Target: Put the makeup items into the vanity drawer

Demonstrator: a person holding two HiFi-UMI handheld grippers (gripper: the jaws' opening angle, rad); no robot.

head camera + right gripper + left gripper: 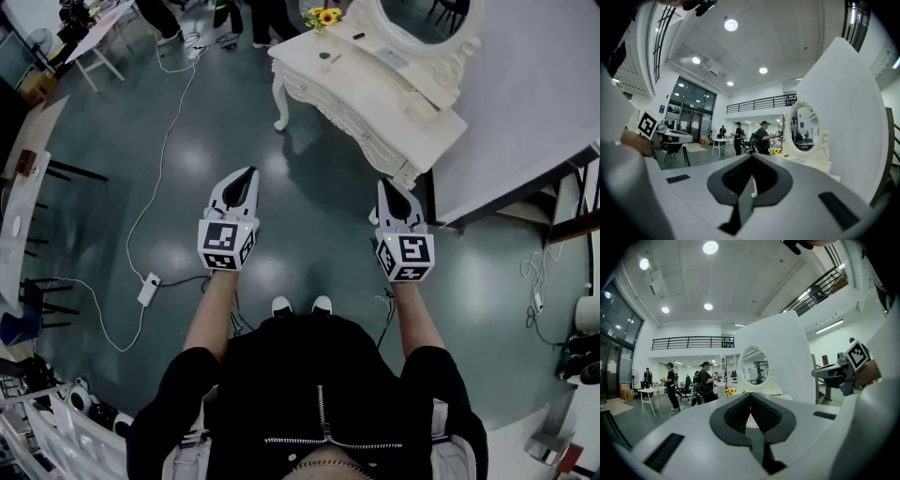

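Approach step, nothing picked up: the person stands well apart from the vanity, with the left claw and right claw both pressed together, empty, held level. Small dark items on its surface, probably the makeup, sit near the flowers. The next move calls for walking in and opening the drawer

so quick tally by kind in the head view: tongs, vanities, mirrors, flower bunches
tongs: 2 (left tongs, right tongs)
vanity: 1
mirror: 1
flower bunch: 1
total: 5
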